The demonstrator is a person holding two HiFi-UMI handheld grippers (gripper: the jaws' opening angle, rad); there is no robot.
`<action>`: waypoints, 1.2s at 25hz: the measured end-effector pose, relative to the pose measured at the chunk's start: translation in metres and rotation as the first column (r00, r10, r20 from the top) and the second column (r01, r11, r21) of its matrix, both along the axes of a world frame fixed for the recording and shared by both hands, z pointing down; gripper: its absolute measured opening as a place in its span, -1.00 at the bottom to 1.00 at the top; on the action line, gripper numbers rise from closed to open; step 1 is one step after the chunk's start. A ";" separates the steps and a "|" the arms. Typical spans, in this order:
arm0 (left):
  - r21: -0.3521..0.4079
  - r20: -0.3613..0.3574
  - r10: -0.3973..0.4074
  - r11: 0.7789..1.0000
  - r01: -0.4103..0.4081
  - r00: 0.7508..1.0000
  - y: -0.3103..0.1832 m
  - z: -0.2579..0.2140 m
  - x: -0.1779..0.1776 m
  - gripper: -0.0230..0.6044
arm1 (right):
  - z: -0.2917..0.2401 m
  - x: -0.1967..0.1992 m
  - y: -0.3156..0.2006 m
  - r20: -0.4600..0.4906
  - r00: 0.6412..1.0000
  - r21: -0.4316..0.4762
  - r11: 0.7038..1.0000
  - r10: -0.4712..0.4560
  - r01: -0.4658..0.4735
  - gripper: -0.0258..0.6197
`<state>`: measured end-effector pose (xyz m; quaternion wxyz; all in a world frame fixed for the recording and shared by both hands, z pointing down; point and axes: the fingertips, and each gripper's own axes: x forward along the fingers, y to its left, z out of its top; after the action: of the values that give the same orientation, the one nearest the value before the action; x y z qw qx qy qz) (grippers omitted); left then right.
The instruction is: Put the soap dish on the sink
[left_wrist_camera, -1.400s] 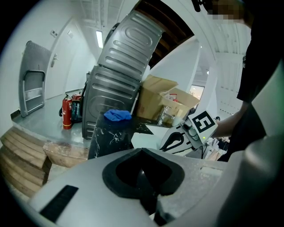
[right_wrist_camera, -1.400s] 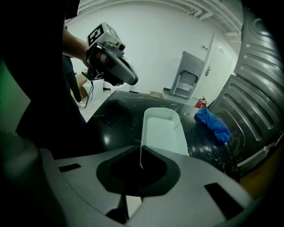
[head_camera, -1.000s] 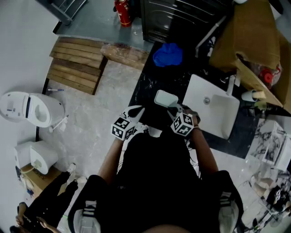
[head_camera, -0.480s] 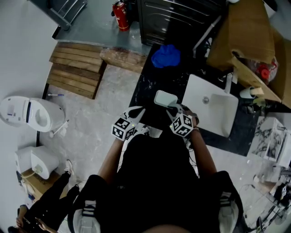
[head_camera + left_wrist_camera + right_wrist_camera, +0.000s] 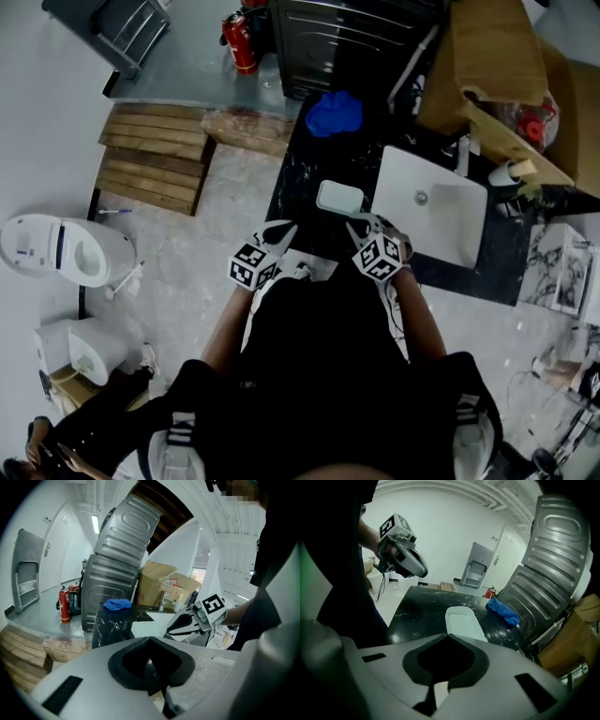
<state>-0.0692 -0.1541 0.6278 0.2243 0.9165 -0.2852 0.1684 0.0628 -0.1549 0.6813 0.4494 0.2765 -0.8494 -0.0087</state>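
**Head view:** the soap dish [image 5: 339,197] sat flat on the black counter [image 5: 305,178], just left of the white sink [image 5: 441,230], so not on it. Your right gripper [image 5: 354,225] pointed at the dish's near edge, tips just beside it. Your left gripper [image 5: 285,228] was off to the left, apart from the dish. A blue cloth [image 5: 333,112] lay further back on the same counter.

**Left gripper view:** your left gripper [image 5: 150,638] had its fingers closed right up, tip to tip, with nothing pinched between them. Your right gripper [image 5: 169,630] showed over on the right, and the blue cloth [image 5: 117,604] sat on the counter beyond.

**Right gripper view:** your right gripper [image 5: 450,635] was squeezed together too and had hold of nothing. The soap dish [image 5: 461,620] lay straight ahead, just past the tips, hollow side up on the dark counter [image 5: 422,606]. The blue cloth [image 5: 502,611] was behind it, and your left gripper [image 5: 423,572] was up on the left.
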 end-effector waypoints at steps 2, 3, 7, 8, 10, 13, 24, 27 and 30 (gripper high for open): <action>0.008 0.000 0.016 1.000 -0.016 1.000 0.006 -0.002 0.000 -0.93 | -0.001 0.003 0.007 0.001 1.000 0.005 1.000 0.022 -0.022 -0.93; 0.011 0.000 0.024 1.000 -0.024 1.000 0.009 -0.003 0.000 -0.93 | -0.002 0.004 0.010 0.006 0.999 0.006 0.999 0.036 -0.036 -0.93; 0.012 0.009 0.051 0.999 -0.051 0.999 0.022 -0.002 -0.003 -0.93 | -0.008 0.013 0.017 0.078 0.988 -0.004 0.991 0.133 -0.133 -0.93; 0.013 0.010 0.056 0.998 -0.056 0.998 0.025 -0.003 -0.005 -0.93 | -0.011 0.014 0.020 0.104 0.983 -0.006 0.988 0.153 -0.153 -0.93; 0.016 0.011 0.065 0.998 -0.065 0.998 0.030 -0.002 -0.008 -0.93 | -0.020 0.013 0.025 0.165 0.969 -0.014 0.983 0.182 -0.182 -0.93; 0.005 0.021 0.068 0.998 -0.068 0.997 0.037 0.002 -0.014 -0.93 | -0.030 0.008 0.033 0.247 0.944 -0.033 0.975 0.220 -0.218 -0.93; 0.014 0.003 0.095 0.995 -0.095 0.995 0.047 -0.003 -0.006 -0.93 | -0.028 0.002 0.062 0.248 0.938 -0.058 0.970 0.242 -0.235 -0.93; 0.009 0.013 0.103 0.995 -0.103 0.995 0.049 -0.003 -0.003 -0.93 | -0.031 0.007 0.064 0.252 0.936 -0.059 0.970 0.244 -0.237 -0.93; 0.019 0.008 0.095 0.995 -0.095 0.995 0.046 -0.006 -0.001 -0.93 | -0.031 0.013 0.067 0.265 0.929 -0.062 0.966 0.257 -0.250 -0.93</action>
<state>-0.0705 -0.1085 0.6221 0.2064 0.9304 -0.2439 0.1795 0.0755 -0.0878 0.6500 0.3302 0.3763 -0.8600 0.0989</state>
